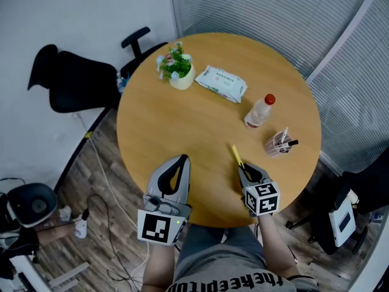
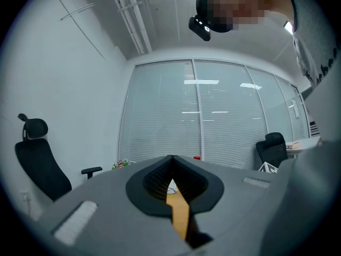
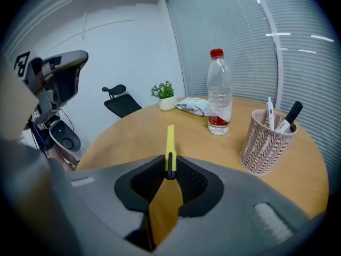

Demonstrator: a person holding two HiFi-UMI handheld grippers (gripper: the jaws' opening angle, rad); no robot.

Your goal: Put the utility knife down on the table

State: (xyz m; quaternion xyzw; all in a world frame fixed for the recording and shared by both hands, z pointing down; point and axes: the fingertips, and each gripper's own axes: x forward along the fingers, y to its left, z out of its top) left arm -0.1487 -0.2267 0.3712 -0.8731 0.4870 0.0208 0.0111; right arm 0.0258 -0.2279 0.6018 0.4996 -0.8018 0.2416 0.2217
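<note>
Slim yellow utility knife (image 3: pixel 170 145) pinched between 2 closed jaw tips of right gripper (image 1: pixel 243 168), pointing forward over round wooden table (image 1: pixel 200 120) near front edge; contact with tabletop unclear. Left gripper (image 1: pixel 182 159) alongside, jaws together, nothing between. Ahead of knife: clear red-capped plastic bottle (image 3: pixel 219 92), pink woven pen cup (image 3: pixel 265 141). Far side: small potted plant (image 1: pixel 176 67), white-green wipes pack (image 1: pixel 222 83).
</note>
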